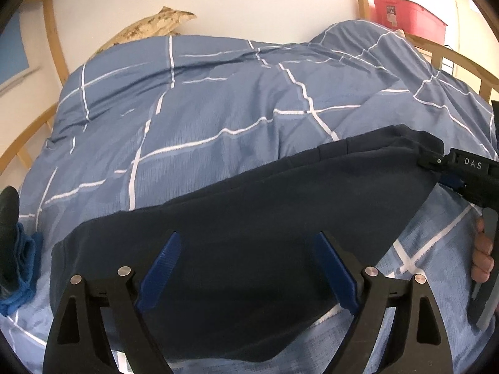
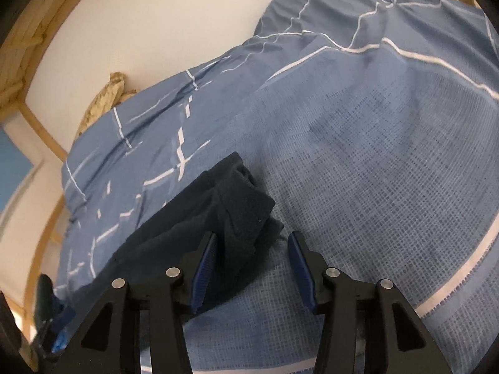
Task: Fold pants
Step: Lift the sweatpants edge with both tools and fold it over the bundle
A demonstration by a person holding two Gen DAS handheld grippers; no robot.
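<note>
Dark navy pants (image 1: 249,205) spread across a blue duvet (image 1: 218,99) with white grid lines, on a bed with a wooden frame (image 1: 54,50). Lying as a long band from lower left up toward the right edge in the left wrist view, with the waistband end (image 1: 389,143) at upper right.

Left gripper (image 1: 248,271) poised over the lower part of the dark fabric, blue-padded fingers (image 1: 162,268) wide apart, nothing clamped between them; contact with the cloth not clear.

Right gripper (image 2: 252,268) at the bunched end of the pants (image 2: 240,199), fingers (image 2: 204,268) apart, the left pad just beside or touching the folded dark cloth, the right pad over bare duvet (image 2: 374,162). Also seen from the left wrist view as a black body marked "DAS" (image 1: 467,171) at the waistband corner, with a hand (image 1: 483,255) on its handle.

Off to the left edge, a bright blue cloth (image 1: 21,268) beside a dark object. Behind the bed, a white wall (image 1: 249,0), a mottled tan pillow (image 1: 149,28), and a red storage bin (image 1: 408,15) at upper right.
</note>
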